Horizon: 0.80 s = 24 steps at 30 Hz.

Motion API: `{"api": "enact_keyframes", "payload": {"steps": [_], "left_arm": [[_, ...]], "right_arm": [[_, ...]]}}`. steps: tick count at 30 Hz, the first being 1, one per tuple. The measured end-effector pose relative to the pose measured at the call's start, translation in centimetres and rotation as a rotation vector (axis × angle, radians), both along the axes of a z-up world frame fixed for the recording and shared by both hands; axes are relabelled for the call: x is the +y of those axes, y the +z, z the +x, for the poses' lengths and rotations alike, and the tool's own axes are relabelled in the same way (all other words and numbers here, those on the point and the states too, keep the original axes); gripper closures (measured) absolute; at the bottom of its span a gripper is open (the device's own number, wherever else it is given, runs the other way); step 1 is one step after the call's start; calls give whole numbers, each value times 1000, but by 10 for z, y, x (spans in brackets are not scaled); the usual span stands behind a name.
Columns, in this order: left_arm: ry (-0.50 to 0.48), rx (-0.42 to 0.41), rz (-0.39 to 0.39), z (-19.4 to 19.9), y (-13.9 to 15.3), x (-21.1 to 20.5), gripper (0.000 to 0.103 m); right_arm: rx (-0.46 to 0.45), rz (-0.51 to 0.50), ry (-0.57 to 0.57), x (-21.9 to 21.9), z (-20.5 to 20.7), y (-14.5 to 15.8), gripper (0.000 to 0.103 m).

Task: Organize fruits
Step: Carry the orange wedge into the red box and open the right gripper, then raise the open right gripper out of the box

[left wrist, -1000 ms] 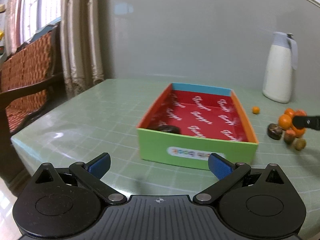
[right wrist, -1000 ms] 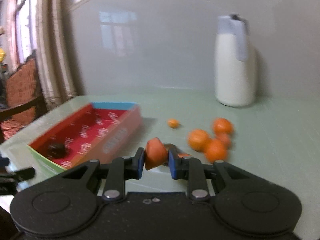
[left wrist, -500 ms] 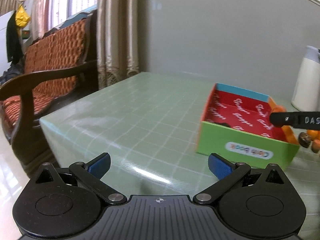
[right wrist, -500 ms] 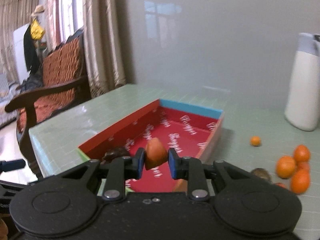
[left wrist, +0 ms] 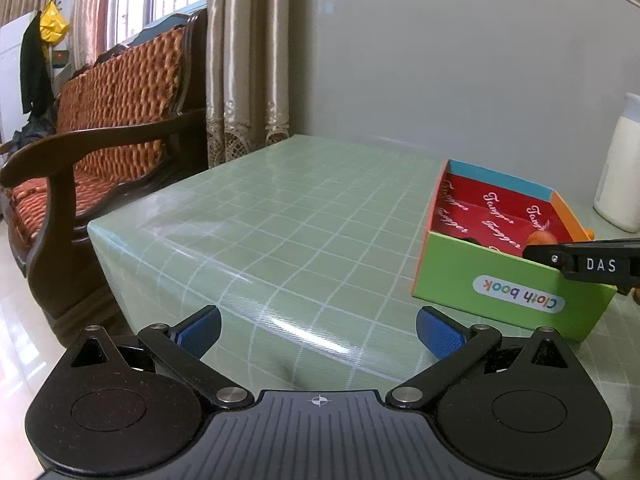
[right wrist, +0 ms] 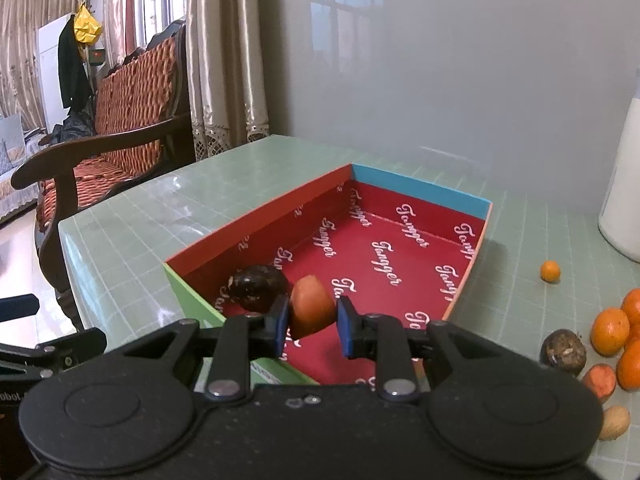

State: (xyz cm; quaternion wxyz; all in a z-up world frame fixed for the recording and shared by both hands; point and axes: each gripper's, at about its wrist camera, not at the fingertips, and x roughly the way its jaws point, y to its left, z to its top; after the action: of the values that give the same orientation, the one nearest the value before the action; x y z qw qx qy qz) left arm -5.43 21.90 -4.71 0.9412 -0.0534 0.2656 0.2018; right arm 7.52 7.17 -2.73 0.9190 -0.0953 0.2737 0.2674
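Note:
My right gripper (right wrist: pixel 311 322) holds an orange-red fruit piece (right wrist: pixel 310 304) over the near end of the open red-lined box (right wrist: pixel 420 190). Its jaws have widened a little; the right pad stands slightly off the fruit. A dark round fruit (right wrist: pixel 258 286) lies in the box just ahead of it. Several oranges (right wrist: pixel 610 330), a dark fruit (right wrist: pixel 563 352), an orange-red piece (right wrist: pixel 599 380) and a tan one (right wrist: pixel 614 422) lie on the table right of the box. My left gripper (left wrist: pixel 318 332) is open and empty over the green table, left of the box (left wrist: pixel 512 292). The right gripper's finger (left wrist: pixel 588 264) reaches over the box.
A white jug (right wrist: pixel 622 200) stands at the back right. A small orange (right wrist: pixel 550 271) lies alone near it. A wooden bench with an orange cushion (left wrist: pixel 116 120) stands beyond the table's left edge (left wrist: pixel 160 232). The wall is close behind the table.
My right gripper carried the fruit piece from the pile to over the box and lowered it; its jaws opened slightly. My left gripper swung left, away from the box.

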Motion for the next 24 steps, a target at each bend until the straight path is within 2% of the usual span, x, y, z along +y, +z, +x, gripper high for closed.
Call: {"api": "enact_keyframes", "payload": {"steps": [15, 17, 19, 21, 23, 24], "left_arm": [[-14, 18, 11, 4, -3, -7, 0], [-19, 19, 19, 5, -4, -9, 0], [-21, 21, 24, 5, -5, -10, 0], [-22, 23, 24, 5, -5, -11, 0], [-24, 23, 26, 5, -5, -13, 0], [-27, 21, 27, 6, -4, -14, 0]], "right_arm": [[-51, 76, -51, -33, -6, 16, 70], [-57, 81, -64, -38, -7, 17, 63], [-72, 74, -78, -43, -10, 18, 43], [-96, 71, -88, -47, -13, 19, 28], [-113, 65, -97, -52, -15, 21, 26], [-119, 65, -103, -55, -16, 22, 22]]}}
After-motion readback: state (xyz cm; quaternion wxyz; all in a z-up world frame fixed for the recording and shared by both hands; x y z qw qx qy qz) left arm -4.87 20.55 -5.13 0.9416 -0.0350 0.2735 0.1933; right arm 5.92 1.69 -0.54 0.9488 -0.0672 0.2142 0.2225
